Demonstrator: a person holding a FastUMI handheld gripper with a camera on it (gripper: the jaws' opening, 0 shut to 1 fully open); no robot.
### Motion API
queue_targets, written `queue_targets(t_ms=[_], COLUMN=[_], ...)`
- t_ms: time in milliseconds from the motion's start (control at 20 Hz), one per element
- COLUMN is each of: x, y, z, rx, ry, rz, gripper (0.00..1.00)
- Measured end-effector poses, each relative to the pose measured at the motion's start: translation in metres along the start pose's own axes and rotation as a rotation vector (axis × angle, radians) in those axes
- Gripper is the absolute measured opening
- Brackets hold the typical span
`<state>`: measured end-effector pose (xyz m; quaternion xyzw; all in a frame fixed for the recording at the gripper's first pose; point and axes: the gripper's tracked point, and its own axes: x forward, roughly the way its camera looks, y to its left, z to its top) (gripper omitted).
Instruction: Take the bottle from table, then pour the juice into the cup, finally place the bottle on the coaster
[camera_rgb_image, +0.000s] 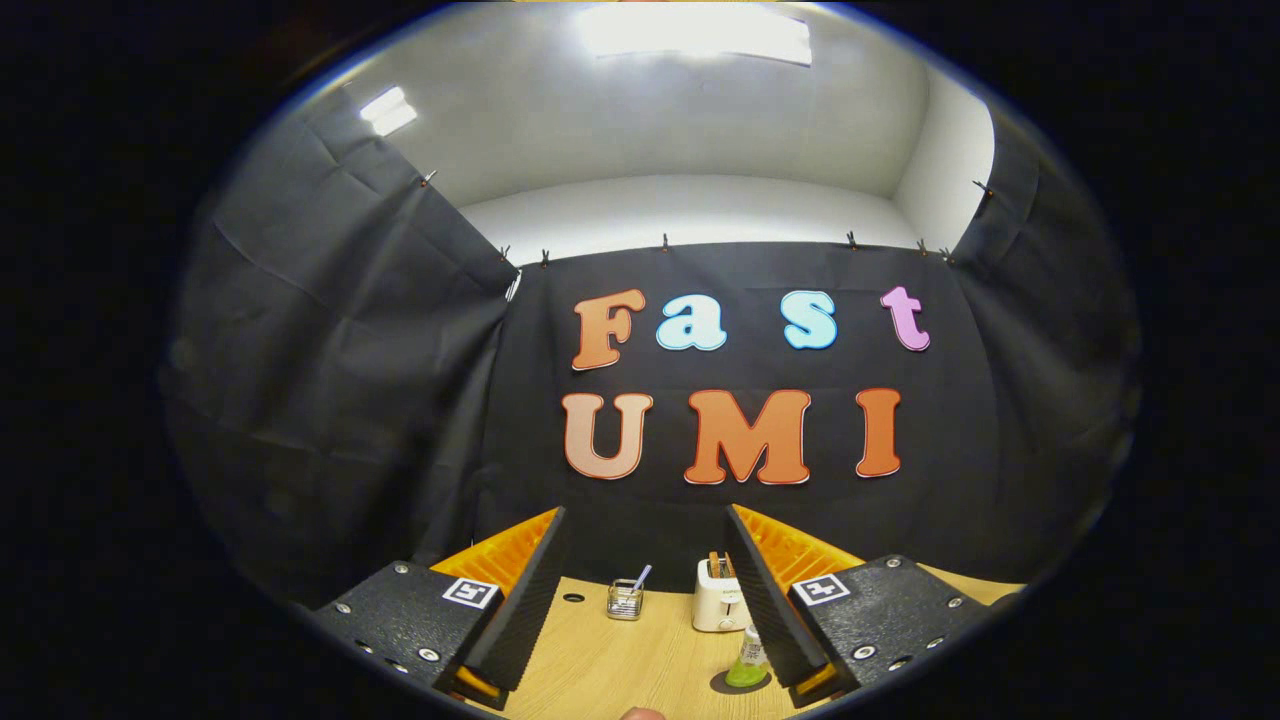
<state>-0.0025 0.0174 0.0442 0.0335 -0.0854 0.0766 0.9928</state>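
- Up above the wooden table (600, 670), the gripper (650, 590) hangs with its fingers spread wide, grasping nothing.
- Beyond the left finger (525, 600), a small glass (624, 599) with a spoon in it stands near the booth wall.
- Right of the glass, a white toaster (720, 597) sits between the fingers, farther off.
- Just beside the right finger (765, 600), the bottle (749, 660) of green juice stands upright on a dark round coaster (728, 684), partly hidden by that finger.

Bottle (750, 660) partly behind right finger of open claw (646, 600); cup (625, 598) contents too small.
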Motion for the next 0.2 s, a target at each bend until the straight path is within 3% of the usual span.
queue_targets(t_ms=[200], x=[0.0033], y=[0.0071], z=[-0.0055], rx=[-0.028], ry=[0.014], rz=[0.028], gripper=[0.91])
